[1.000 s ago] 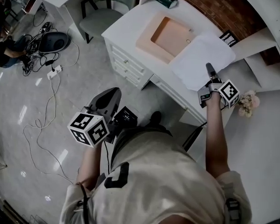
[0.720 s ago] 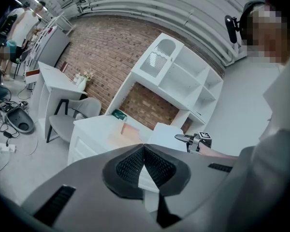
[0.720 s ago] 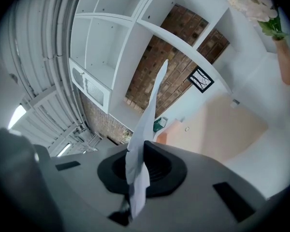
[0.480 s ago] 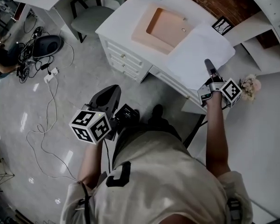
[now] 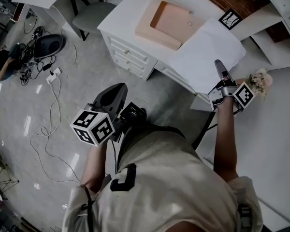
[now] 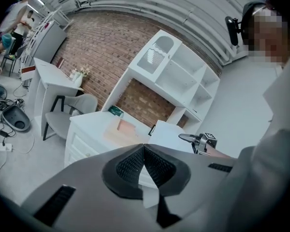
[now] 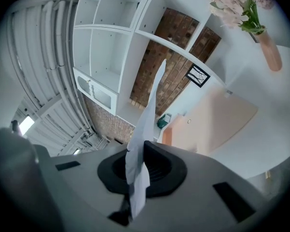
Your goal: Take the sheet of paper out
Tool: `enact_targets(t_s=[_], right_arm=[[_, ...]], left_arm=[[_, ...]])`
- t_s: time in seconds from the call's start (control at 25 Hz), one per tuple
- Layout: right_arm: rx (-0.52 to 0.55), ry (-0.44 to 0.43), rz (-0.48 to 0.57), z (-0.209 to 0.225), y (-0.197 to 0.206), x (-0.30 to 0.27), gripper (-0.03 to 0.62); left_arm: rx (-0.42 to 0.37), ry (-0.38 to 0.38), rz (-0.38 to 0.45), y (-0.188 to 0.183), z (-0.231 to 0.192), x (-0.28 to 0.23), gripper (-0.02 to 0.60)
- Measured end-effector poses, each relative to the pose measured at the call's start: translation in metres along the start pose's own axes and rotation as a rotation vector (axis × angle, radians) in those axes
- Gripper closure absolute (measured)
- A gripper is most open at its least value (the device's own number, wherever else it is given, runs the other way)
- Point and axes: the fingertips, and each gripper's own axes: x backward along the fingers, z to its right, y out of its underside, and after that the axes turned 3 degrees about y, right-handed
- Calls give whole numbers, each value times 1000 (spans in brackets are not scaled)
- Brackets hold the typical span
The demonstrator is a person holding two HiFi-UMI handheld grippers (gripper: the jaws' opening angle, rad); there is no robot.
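A white sheet of paper (image 5: pixel 205 52) hangs above the right end of the white desk (image 5: pixel 123 25), beside a flat peach-coloured folder (image 5: pixel 166 16). My right gripper (image 5: pixel 219 67) is shut on the sheet's near edge. In the right gripper view the paper (image 7: pixel 146 111) runs edge-on up from between the jaws of the right gripper (image 7: pixel 141 151), with the folder (image 7: pixel 217 122) beyond it. My left gripper (image 5: pixel 111 98) hovers over the floor in front of the desk drawers. In its own view the left gripper (image 6: pixel 144 148) is shut with nothing between its jaws.
A vase of pale flowers (image 5: pixel 260 79) stands just right of the right gripper. A small framed picture (image 5: pixel 230 18) leans behind the paper, under white shelves (image 5: pixel 275 13). A grey chair (image 5: pixel 94 11) stands left of the desk; cables and a dark device (image 5: pixel 50 45) lie on the floor.
The right gripper has lifted the sheet a little and drawn it toward the desk's front edge. The left gripper has barely moved.
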Motion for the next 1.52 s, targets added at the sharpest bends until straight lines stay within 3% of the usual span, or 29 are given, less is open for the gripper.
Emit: enact_targets(t_s=[0.44, 0.72, 0.88, 1.24, 1.52], right_arm=[[2, -70, -14, -17, -4, 43, 566], [88, -33, -55, -6, -10, 78, 566], [67, -54, -45, 2, -20, 98, 566], [45, -96, -52, 19, -30, 129, 566], [32, -155, -63, 20, -34, 142, 566]], left_arm=[[-66, 36, -44, 9, 40, -22, 565], [-94, 71, -77, 22, 76, -41, 565], [-117, 86, -86, 30, 100, -50, 565], [-152, 79, -111, 46, 140, -57, 565], [-193, 26, -146, 65, 158, -56, 565]])
